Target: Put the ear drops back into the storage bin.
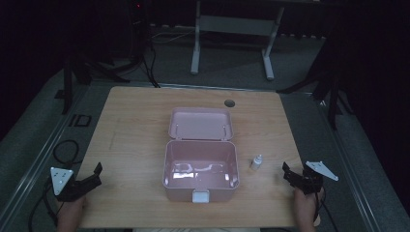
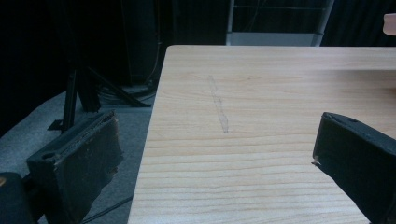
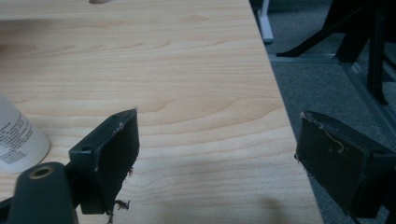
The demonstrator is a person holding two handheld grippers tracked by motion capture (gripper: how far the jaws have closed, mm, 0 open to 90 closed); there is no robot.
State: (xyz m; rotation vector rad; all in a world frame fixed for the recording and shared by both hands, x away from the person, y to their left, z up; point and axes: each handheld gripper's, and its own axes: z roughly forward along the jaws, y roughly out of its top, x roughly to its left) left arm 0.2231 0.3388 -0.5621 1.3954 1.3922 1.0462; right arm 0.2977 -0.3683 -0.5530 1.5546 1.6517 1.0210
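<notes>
On the wooden desk [image 1: 135, 140] a pink box [image 1: 200, 169] stands in the middle with its lid [image 1: 200, 124] folded back, so the inside is open. Just to its right stands a small white bottle [image 1: 256, 162], upright. The right gripper [image 1: 289, 172] is near this bottle, its jaws spread wide and holding nothing. The left gripper [image 1: 96, 175] waits at the left edge of the desk, well apart from the box, jaws also wide and empty.

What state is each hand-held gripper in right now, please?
Left hand-held gripper: open, holding nothing, over the table's left edge.
Right hand-held gripper: open, holding nothing, beside the small bottle.
</notes>
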